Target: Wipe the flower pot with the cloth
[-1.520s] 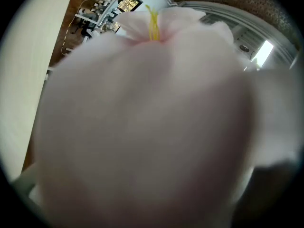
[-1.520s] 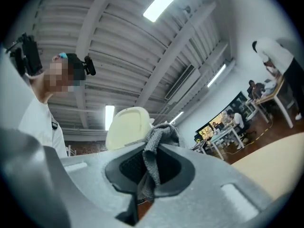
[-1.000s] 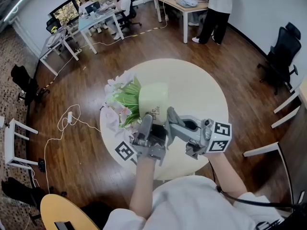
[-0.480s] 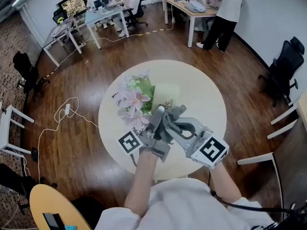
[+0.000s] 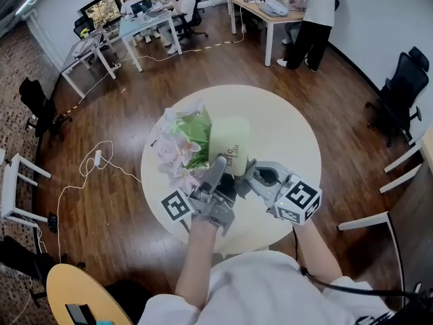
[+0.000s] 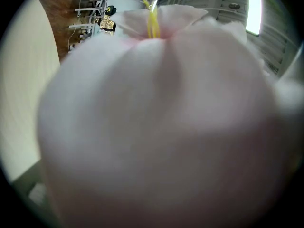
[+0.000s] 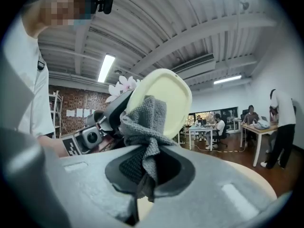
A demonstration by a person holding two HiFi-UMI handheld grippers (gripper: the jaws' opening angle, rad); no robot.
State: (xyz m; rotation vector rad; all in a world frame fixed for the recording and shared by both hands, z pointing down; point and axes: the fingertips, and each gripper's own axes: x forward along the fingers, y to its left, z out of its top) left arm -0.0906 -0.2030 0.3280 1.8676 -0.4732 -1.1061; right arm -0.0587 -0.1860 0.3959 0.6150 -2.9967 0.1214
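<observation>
At the left, the pink and white flowers (image 5: 177, 151) with their green leaves spread out toward the table's (image 5: 284, 131) left edge. In the left gripper view one pale bloom (image 6: 156, 127) sits so close that it fills nearly the whole frame and hides that gripper's jaws.

Next comes the flower pot (image 5: 229, 141), pale yellow-green. It is tipped on its side and held up off the table, over its middle, with its base turned toward the near edge. The left gripper (image 5: 222, 165) reaches up from the near edge to the pot's near-left side. The right gripper view shows one of its dark jaws lying along the wall of the pot (image 7: 164, 96), so it appears to be grasping the pot.

Just right of it, the right gripper (image 5: 249, 172) points at the pot's base. Its jaws are clenched on the grey cloth (image 7: 144, 122), which bunches out ahead of them and presses against the base's lower left part.
</observation>
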